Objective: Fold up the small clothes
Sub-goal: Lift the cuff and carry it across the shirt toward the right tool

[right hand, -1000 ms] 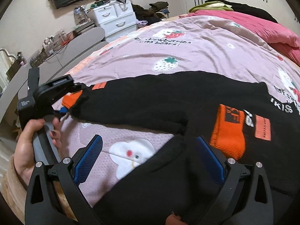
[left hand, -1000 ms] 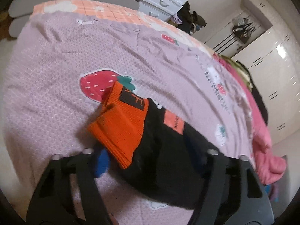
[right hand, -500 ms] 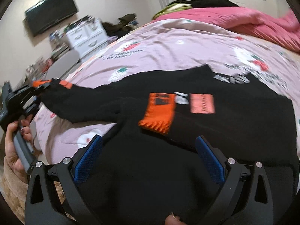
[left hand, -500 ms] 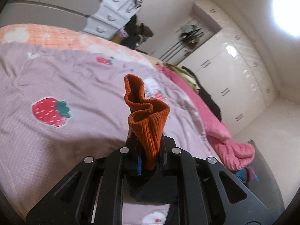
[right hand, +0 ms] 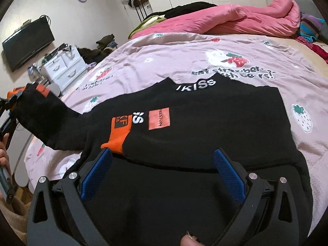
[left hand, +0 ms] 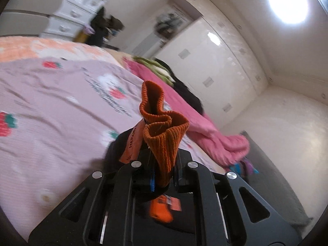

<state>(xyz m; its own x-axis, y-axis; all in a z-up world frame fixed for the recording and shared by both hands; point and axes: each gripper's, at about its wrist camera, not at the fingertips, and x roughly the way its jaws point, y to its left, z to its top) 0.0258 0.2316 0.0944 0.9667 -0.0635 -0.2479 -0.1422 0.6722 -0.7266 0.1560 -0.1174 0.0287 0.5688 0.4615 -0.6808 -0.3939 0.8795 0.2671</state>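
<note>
A black sweater (right hand: 205, 135) with orange cuffs and patches lies on the pink strawberry bedspread (right hand: 184, 61). My left gripper (left hand: 164, 176) is shut on the orange ribbed cuff (left hand: 164, 135) of one sleeve and holds it lifted above the bed. In the right wrist view that sleeve (right hand: 47, 119) stretches up to the left. The other sleeve is folded across the chest, its orange cuff (right hand: 117, 135) near my right gripper (right hand: 164, 172), which is open over the sweater's lower part, blue pads (right hand: 229, 174) wide apart.
A pink quilt (right hand: 235, 18) and dark clothes are heaped at the far side of the bed. White drawers (right hand: 65, 67) and a wall TV (right hand: 26, 43) stand to the left, wardrobes (left hand: 205, 65) beyond. The hand holding the left gripper (right hand: 4, 157) is at the left edge.
My left gripper closed on the orange cuff and lifted the sleeve off the bed. My right gripper moved right over the sweater's body, staying open.
</note>
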